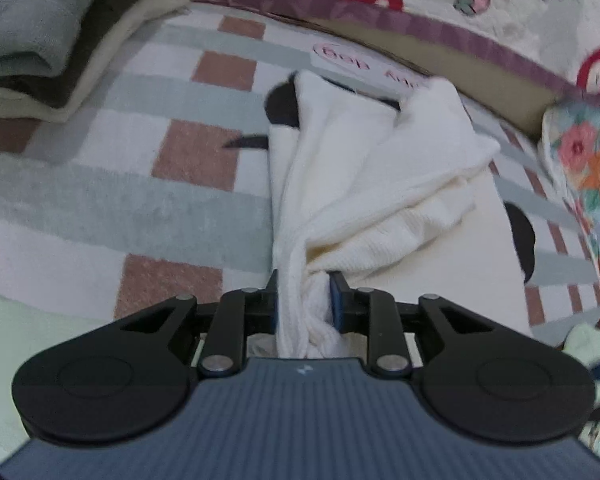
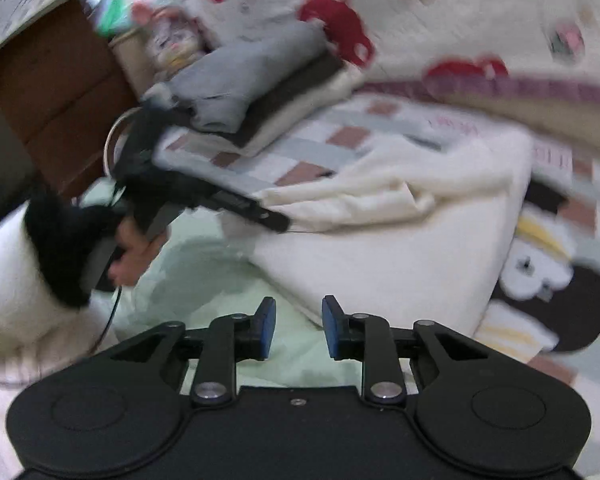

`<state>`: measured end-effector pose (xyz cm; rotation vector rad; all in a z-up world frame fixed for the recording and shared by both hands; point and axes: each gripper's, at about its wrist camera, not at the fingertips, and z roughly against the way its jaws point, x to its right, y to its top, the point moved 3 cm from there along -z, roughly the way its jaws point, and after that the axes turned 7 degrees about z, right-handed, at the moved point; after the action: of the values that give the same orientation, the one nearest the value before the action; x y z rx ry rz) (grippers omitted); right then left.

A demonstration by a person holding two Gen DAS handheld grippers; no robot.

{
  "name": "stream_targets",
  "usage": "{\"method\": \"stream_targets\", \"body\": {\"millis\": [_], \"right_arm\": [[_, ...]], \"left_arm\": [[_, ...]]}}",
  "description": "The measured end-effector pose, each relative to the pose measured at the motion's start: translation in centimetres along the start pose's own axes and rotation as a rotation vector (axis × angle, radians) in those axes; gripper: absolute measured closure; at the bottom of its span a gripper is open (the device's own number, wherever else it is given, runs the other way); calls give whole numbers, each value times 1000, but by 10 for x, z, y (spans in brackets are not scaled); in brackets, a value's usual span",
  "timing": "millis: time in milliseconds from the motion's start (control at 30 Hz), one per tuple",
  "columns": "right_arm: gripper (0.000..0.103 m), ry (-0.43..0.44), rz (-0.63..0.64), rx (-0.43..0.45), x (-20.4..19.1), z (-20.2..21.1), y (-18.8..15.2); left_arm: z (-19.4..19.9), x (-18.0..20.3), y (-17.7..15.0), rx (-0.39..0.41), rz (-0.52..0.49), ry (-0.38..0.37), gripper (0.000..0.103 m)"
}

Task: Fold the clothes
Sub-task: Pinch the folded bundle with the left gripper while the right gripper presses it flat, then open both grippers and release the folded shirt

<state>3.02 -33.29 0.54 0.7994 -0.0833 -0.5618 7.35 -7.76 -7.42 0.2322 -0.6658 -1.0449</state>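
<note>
The left tongs [image 1: 304, 294] are clenched on a bunched fold of the white sweater [image 1: 364, 168], which lies on the checked blanket [image 1: 100, 200]. The right tongs [image 2: 299, 326] gape, released, just short of the sweater's hem. Pink writing on the blanket behind the sweater is unreadable. A folded stack [image 1: 40, 40] sits left of the sweater.

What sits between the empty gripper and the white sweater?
In the right wrist view, only pale green bedding separates the right gripper from the white sweater.

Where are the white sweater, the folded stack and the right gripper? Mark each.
white sweater [image 1: 364, 168]: left wrist view, on the bunched knit body ahead of the fingers.
folded stack [image 1: 40, 32]: left wrist view, on the grey top garment.
right gripper [image 2: 299, 326]: right wrist view, in the gap between its blue-padded fingertips.
</note>
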Motion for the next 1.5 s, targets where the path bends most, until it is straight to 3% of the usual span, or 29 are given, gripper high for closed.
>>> {"method": "stream_targets", "body": {"millis": [133,267,367,433,500,567,600,667,767,867,900,933,1000,1067,1167,1233,1300,1333,1367,1433,1500], "right_arm": [[71,-18,14,9,-20,18,10],[65,-160,67,7,-21,26,37],[65,-245,21,74,-20,25,62],[60,-268,-36,107,-20,16,61],[60,-233,-143,90,-15,-6,45],[62,-90,-236,44,-10,-36,26],[64,-69,-256,40,-5,-46,22],[61,-71,-374,58,16,-60,23],[60,-34,-582,64,56,-72,38],[51,-65,-586,57,81,-82,59],[49,-55,-591,34,92,-90,64],[49,-38,-596,9,101,-97,67],[49,-17,-604,-30,117,-110,71],[49,-13,-611,-45,133,-119,75],[49,0,-625,7,150,-126,76],[49,-18,-619,47,160,-125,75],[49,-37,-627,86,170,-121,68],[49,-36,-630,101,175,-118,65],[49,-39,-630,121,180,-116,61],[49,-51,-636,160,190,-114,54],[49,-63,-642,180,199,-114,47]], "left_arm": [[20,10,2,63,-88,115,79],[43,5,10,134,-61,75,78],[60,-1,17,183,-24,29,70],[63,-3,17,199,-15,14,69],[62,-2,13,185,-12,4,69],[57,6,6,162,-43,-20,69],[54,14,2,151,-80,-34,67],[45,37,-9,123,-214,-39,50],[28,56,-13,89,-312,-35,49],[8,70,-10,59,-370,-25,46],[2,75,-4,84,-436,11,42],[-5,84,-3,126,-531,55,30],[-20,96,-1,180,-706,117,25],[-37,97,3,146,-726,78,25],[-60,91,15,36,-624,-10,25],[-73,92,23,-36,-606,-77,24],[-86,96,29,-43,-640,-49,24],[-93,99,31,-40,-665,-15,30],[-99,101,34,-38,-685,17,56],[-100,93,48,-43,-607,23,87],[-95,72,66,-22,-462,13,89]]}}
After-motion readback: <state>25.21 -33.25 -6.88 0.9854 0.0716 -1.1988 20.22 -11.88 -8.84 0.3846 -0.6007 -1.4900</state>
